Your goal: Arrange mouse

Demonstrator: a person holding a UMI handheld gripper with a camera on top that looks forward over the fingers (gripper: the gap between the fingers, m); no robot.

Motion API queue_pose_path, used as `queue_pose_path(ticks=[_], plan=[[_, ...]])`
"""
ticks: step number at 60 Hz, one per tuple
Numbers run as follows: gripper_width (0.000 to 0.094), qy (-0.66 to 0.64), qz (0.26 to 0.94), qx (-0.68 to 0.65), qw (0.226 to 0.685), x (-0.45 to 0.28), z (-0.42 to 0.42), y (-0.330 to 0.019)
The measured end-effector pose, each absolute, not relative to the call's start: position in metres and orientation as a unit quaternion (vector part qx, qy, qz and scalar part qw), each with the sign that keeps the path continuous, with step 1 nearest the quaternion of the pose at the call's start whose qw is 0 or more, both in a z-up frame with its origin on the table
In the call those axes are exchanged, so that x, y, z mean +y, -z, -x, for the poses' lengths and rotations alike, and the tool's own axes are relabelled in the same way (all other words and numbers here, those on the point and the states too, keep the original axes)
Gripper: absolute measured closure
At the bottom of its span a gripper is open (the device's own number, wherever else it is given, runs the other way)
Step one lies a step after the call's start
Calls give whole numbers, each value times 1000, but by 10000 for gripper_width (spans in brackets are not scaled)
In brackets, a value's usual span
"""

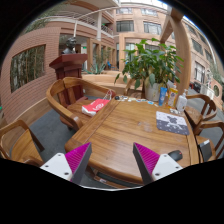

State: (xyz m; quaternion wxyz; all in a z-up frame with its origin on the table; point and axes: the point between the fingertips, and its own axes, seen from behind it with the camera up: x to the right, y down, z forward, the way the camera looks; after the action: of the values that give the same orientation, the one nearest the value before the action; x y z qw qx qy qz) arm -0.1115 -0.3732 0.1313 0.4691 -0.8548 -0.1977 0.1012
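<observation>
Gripper fingers spread wide, nothing between them. The mouse sits on the table, just off the right finger. Looks like the approach step; next, swing right and straddle it.

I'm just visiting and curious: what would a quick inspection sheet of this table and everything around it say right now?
Surface: round wooden table, slatted top, mostly bare.
Job's things: dark object at the table edge beside the right finger, possibly the mouse; too small to be sure.
Clutter: red and white object on the far side; book or magazine; potted plant; bottle near the plant.
Grippers: gripper fingers open, nothing between them, above the near table edge.
Cables: nothing seen.
Surroundings: wooden chairs around the table, brick building behind, outdoor courtyard.
</observation>
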Motion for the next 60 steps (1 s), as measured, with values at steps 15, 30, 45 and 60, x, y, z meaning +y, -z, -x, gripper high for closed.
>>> queue_pose_path(ticks=[15, 30, 45, 60], plan=[[81, -62, 886, -155, 433, -367, 25, -47], [79, -9, 891, -77, 448, -331, -74, -14], [76, -2, 893, -23, 449, -271, -113, 9], [155, 5, 892, 4, 452, -215, -122, 13]])
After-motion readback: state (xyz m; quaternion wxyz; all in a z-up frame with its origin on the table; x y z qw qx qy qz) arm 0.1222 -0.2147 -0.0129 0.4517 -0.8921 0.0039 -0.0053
